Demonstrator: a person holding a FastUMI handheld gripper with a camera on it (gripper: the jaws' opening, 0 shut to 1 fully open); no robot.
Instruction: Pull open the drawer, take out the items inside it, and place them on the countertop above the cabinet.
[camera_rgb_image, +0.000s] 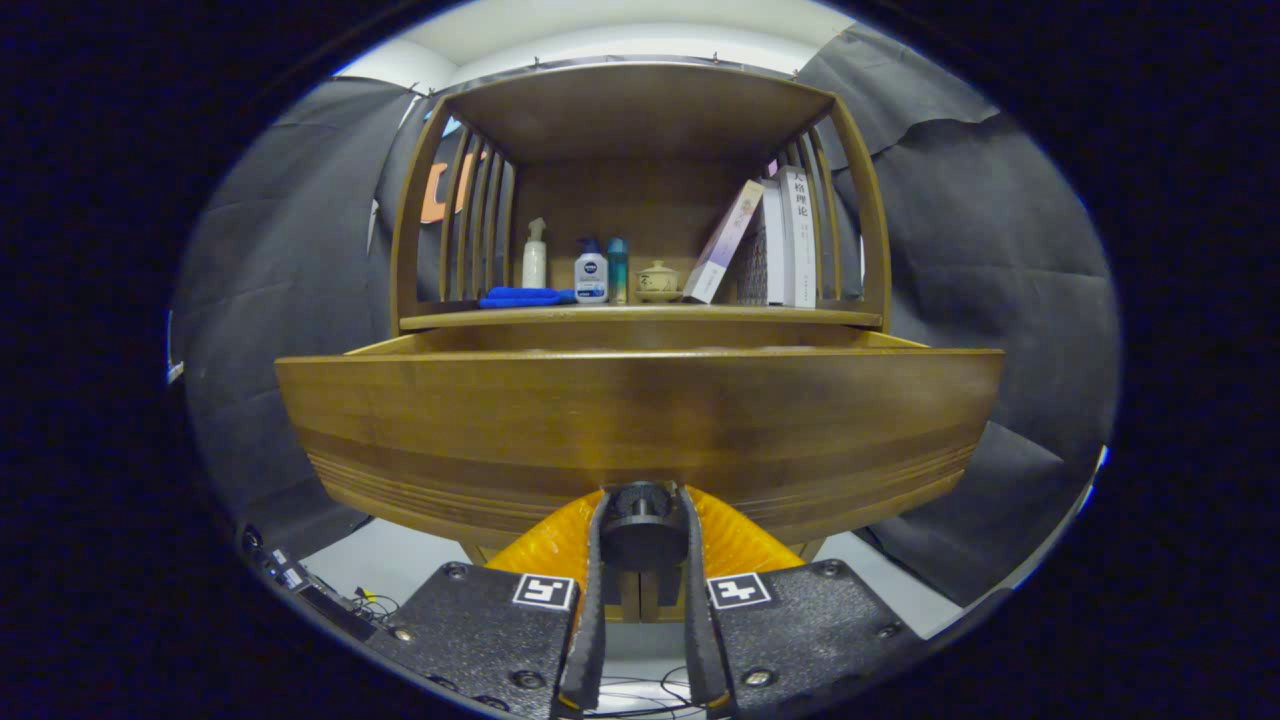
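The wooden drawer (640, 420) stands pulled out from the cabinet, its front panel close ahead of me. My gripper (642, 500) is shut on the drawer's round black knob (642, 528), one finger pressing each side of it. The drawer's inside is hidden behind its front panel. Above the drawer runs the countertop (640, 315), a wooden shelf. On it stand a white spray bottle (535, 258), a white bottle with a blue cap (591, 272), a teal bottle (617, 268), a small lidded pot (658, 280), a blue cloth (525, 297) and leaning books (770, 240).
Slatted wooden sides (475, 225) and a wooden top (640, 110) close in the shelf space. Black cloth walls (1000, 250) surround the cabinet. Cables and a dark device (310, 590) lie on the pale floor to the lower left.
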